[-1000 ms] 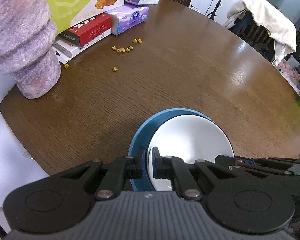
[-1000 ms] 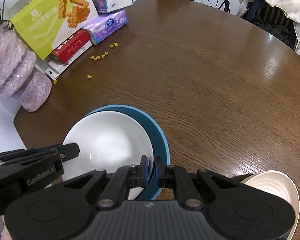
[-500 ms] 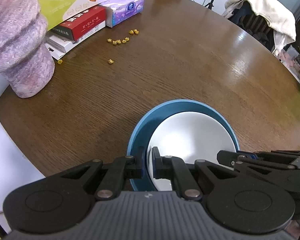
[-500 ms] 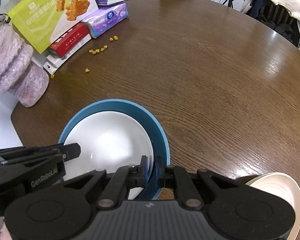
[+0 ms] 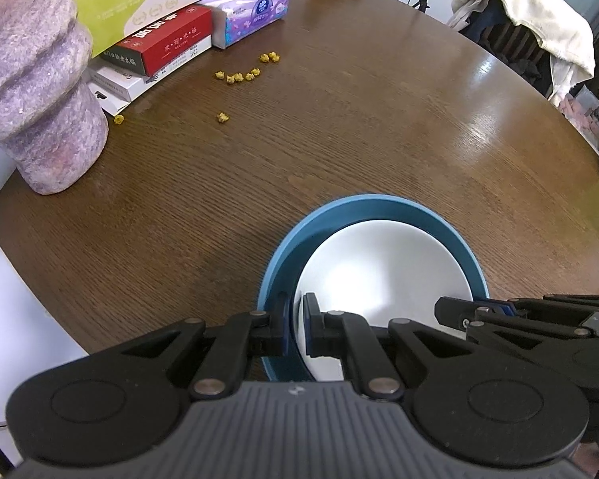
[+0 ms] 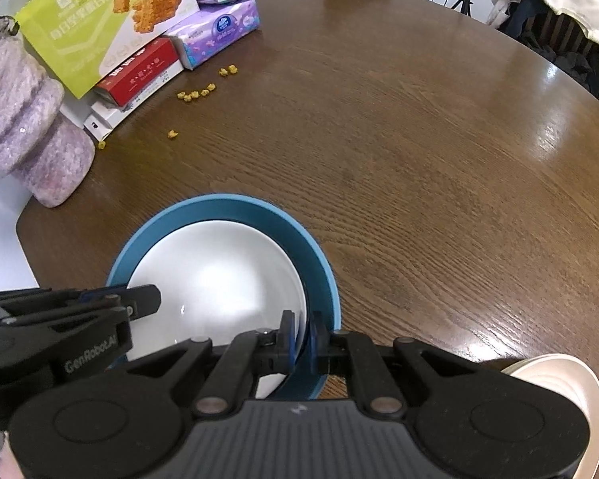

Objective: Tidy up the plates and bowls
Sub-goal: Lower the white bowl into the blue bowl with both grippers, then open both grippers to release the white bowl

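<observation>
A white bowl [image 5: 383, 263] sits nested inside a blue bowl [image 5: 339, 211] over the near part of the brown table [image 5: 339, 119]. My left gripper [image 5: 297, 321] is shut on the left rims of the two bowls. My right gripper [image 6: 304, 335] is shut on their right rims; the white bowl [image 6: 219, 275] and blue bowl [image 6: 259, 209] show there too. Each gripper shows in the other's view, the right one [image 5: 475, 311] and the left one [image 6: 139, 299]. A cream plate [image 6: 571, 383] lies at the near right edge.
A fuzzy purple object [image 5: 40, 92] stands at the left edge. Snack boxes [image 5: 159, 40] and tissue packs [image 5: 255, 12] lie at the back left. Yellow crumbs [image 5: 243, 76] are scattered before them. A chair with white cloth [image 5: 531, 20] stands beyond the table.
Both grippers have carried the stacked bowls forward over the table. The white bowl now sits lower and more centred in the blue bowl.
</observation>
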`<state>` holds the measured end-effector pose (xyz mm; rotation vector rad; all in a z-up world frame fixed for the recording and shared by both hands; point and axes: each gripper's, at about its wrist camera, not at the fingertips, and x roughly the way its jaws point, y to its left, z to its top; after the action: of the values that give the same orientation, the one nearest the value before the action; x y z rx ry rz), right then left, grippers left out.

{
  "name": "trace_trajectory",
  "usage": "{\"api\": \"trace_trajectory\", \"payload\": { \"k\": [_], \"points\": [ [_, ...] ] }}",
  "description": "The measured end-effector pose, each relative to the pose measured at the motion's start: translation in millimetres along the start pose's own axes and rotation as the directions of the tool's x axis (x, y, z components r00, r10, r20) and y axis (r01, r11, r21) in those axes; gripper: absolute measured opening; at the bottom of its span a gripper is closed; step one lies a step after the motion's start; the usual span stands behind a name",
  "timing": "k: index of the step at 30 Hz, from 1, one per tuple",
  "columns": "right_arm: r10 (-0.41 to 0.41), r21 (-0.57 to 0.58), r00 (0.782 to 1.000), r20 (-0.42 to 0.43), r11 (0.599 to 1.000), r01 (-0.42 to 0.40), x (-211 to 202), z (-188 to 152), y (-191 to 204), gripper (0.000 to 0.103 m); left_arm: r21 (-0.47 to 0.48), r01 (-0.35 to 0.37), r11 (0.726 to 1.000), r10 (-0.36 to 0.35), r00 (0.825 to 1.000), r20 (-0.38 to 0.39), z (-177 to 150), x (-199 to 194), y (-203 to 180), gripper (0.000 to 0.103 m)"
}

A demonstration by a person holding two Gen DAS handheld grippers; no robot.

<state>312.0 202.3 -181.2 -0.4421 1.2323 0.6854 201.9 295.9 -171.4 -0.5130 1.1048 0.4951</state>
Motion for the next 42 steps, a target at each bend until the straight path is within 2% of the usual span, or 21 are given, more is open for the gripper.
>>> {"api": "trace_trajectory", "payload": {
  "k": [7,20,26,29,30,32,35,37,38,39,40,42],
  "points": [
    [-0.007,-0.012,1.000,-0.012,1.000,0.007,1,2,1,0.008,0.005,-0.002,1.000,0.002,1.000,-0.004,1,-1,0,0.007],
    [-0.014,-0.040,0.999,-0.041,0.999,0.013,-1,7,7,0.022,-0.014,0.019,1.000,-0.019,1.000,0.000,1,-6,3,0.008],
    [0.015,-0.053,1.000,-0.022,0.998,-0.016,-16,8,9,0.036,-0.028,0.043,0.999,-0.042,0.999,0.030,1,-20,6,0.009],
    [0.021,-0.064,1.000,0.011,0.998,-0.020,-28,7,9,0.053,-0.030,0.049,0.998,-0.047,0.998,0.051,0,-28,7,0.010],
    [0.014,-0.068,0.999,0.030,0.998,-0.012,-33,6,9,0.063,-0.031,0.050,0.998,-0.048,0.997,0.058,0,-31,8,0.010],
    [0.013,-0.068,0.998,0.058,0.998,-0.009,-41,4,5,0.068,-0.034,0.047,0.998,-0.044,0.997,0.071,-1,-35,9,0.014],
    [0.022,-0.045,0.996,0.092,0.999,-0.018,-50,0,-5,0.074,-0.026,0.039,0.999,-0.036,0.994,0.103,-4,-43,10,0.041],
    [0.019,-0.025,0.992,0.122,1.000,-0.016,-56,-5,-13,0.080,-0.016,0.029,0.999,-0.027,0.991,0.129,-6,-48,10,0.068],
    [0.018,-0.015,0.991,0.134,1.000,-0.016,-58,-7,-17,0.081,-0.010,0.026,1.000,-0.024,0.990,0.140,-7,-50,10,0.076],
    [0.017,-0.004,0.990,0.143,1.000,-0.017,-60,-10,-21,0.083,-0.004,0.028,1.000,-0.027,0.988,0.153,-8,-53,10,0.089],
    [0.015,0.009,0.989,0.150,1.000,-0.017,-61,-12,-25,0.083,0.001,0.036,0.999,-0.036,0.986,0.166,-9,-55,10,0.097],
    [0.008,0.041,0.985,0.172,0.999,-0.015,-66,-20,-34,0.083,0.004,0.056,0.998,-0.056,0.978,0.201,-13,-62,10,0.103]
  ]
}}
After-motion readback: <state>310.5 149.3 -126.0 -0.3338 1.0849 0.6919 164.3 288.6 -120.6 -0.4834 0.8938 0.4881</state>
